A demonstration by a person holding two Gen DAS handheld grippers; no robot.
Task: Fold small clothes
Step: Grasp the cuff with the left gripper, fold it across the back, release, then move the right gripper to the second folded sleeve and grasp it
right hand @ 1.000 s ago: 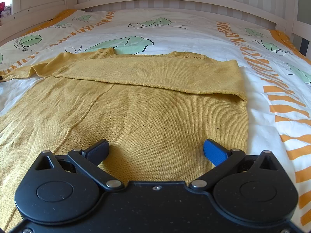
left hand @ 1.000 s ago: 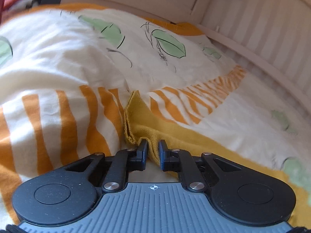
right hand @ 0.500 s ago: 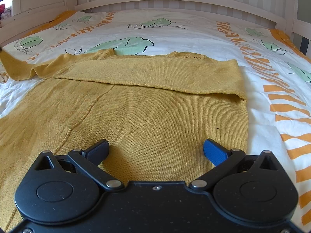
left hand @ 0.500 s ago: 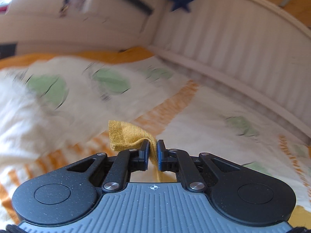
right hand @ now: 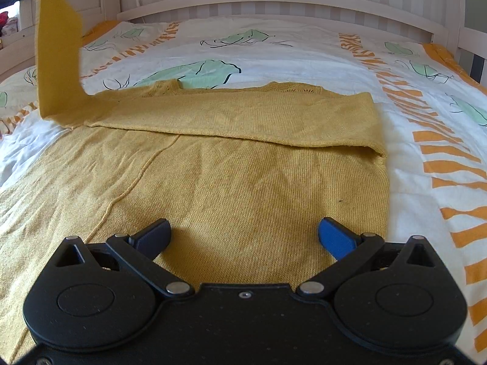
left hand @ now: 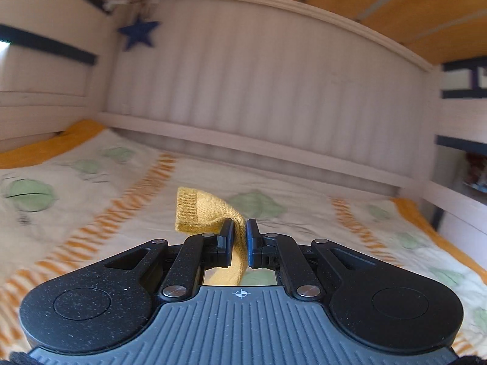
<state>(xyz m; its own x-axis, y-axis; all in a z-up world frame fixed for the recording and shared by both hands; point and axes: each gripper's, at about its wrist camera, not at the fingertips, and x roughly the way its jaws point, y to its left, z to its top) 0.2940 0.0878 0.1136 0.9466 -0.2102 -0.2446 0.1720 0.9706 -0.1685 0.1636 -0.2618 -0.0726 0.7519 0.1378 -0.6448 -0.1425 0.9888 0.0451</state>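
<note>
Item: mustard-yellow knit sweater (right hand: 231, 182), lying flat on the bed, body spread across the duvet (right hand: 304, 48). One sleeve already folded across the chest, forming a band with its lower edge running straight from left to right. The other sleeve (right hand: 57, 54) lifted off the bed at the far left, rising steeply to the top corner of the right wrist view.

Left hand-held gripper (left hand: 239, 237): jaws drawn nearly together, pinching the sleeve just behind its ribbed cuff (left hand: 190, 210); the cuff end flops forward and to the left over the fingers, cloth hangs down between them. Held well above the duvet, facing the headboard (left hand: 258, 91).

Right hand-held gripper (right hand: 243, 235): jaws spread wide, nothing between them, low over the lower part of the sweater body; contact with the cloth cannot be told.

Surroundings: white duvet with green leaves and orange stripes; pale slatted headboard; dark blue star (left hand: 138, 33) hanging at the corner.
</note>
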